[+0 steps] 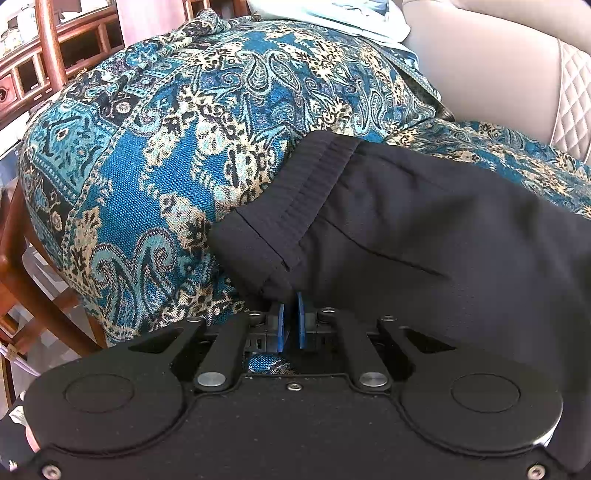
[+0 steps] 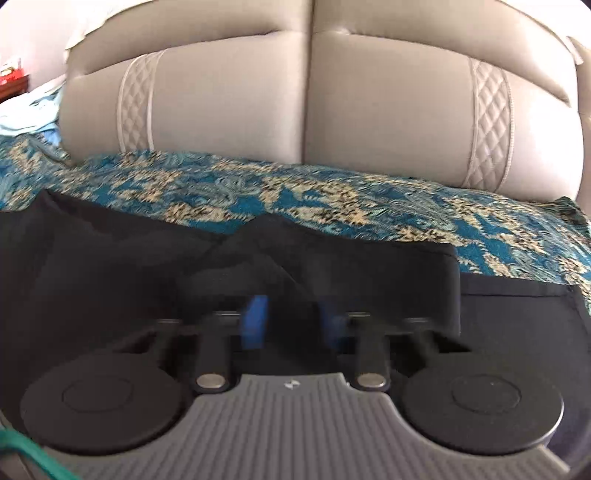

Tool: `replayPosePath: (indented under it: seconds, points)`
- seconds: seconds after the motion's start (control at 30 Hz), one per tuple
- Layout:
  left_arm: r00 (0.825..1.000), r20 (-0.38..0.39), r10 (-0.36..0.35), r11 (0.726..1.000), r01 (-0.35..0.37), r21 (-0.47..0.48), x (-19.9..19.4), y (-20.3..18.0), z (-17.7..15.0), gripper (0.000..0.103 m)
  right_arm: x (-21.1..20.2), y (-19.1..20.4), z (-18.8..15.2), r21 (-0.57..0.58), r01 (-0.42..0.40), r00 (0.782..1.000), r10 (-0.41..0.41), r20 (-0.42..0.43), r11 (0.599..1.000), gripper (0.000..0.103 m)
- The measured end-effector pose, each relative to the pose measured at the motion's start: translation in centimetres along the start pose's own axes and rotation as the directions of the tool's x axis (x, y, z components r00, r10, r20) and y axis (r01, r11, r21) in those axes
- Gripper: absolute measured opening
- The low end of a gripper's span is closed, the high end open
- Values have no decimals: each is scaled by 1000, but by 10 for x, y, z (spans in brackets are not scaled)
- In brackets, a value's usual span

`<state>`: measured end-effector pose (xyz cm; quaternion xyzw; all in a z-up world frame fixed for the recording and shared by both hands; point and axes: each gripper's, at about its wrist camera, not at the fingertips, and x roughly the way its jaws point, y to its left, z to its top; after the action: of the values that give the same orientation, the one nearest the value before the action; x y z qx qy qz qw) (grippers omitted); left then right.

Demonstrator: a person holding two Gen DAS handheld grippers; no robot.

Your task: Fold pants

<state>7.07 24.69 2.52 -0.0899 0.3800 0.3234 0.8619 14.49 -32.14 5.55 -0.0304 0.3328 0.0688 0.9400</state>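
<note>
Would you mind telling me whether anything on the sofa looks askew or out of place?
Only small things. The black pants lie unevenly on the patterned throw, with a rumpled flap near the right gripper. A pale cloth sits bunched at the throw's far end. Nothing looks spilled or damaged.

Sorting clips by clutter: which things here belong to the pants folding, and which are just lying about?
Job: pants, left gripper, right gripper.
Lying about: patterned throw, sofa, pale cloth, wooden chair.
</note>
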Motion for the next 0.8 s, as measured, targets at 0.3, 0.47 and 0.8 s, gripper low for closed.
replayPosePath:
  seconds: [0.3,0.47,0.8]
  points:
    - [1000,-5,-10,1000,10,-20,-1,0,0,6,-43,-48,15,307,202,941,-272,202,930,5]
    - [1000,-4,-10,999,10,-31,-2,0,0,6,-90,-108,3,557,388,813,-557,168,734,6]
    - [1000,-14,-15,1000,15,-22,-2,-2,1,7,-114,-153,-58,634,563,759,-636,-140,531,6]
